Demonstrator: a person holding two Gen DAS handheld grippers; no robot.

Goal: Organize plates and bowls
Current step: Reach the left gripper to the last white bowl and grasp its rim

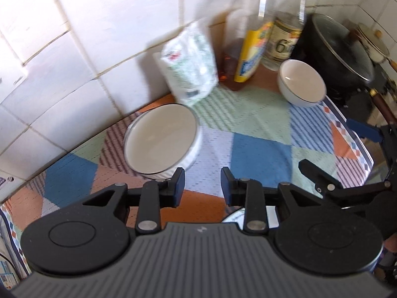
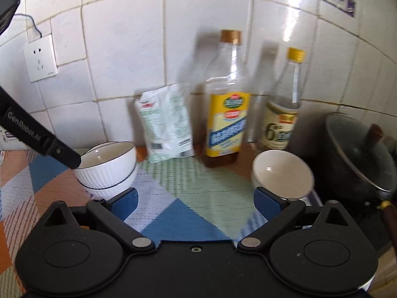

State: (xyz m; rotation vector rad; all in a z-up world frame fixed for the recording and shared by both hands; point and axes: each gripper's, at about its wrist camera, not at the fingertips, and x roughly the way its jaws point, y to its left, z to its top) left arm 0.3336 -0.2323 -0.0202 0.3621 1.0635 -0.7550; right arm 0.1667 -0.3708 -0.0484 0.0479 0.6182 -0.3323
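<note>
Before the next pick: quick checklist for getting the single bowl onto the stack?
1. Left hand-held gripper empty, pads apart: ok.
2. Right hand-held gripper open wide, nothing between pads: ok.
3. Bowl stack upright, two bowls nested: ok.
4. Single bowl free to grasp, away from bottles: ok.
5. Single bowl sits level: not ok, it looks tilted by the pot.
6. Mat between bowl and stack free: ok.

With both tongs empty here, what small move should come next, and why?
Probably bring the open right tongs forward onto the rim of the lone white ceramic bowl beside the bottles; it sits apart from the stack of white ribbed bowls, and the left tongs hold nothing.
</note>
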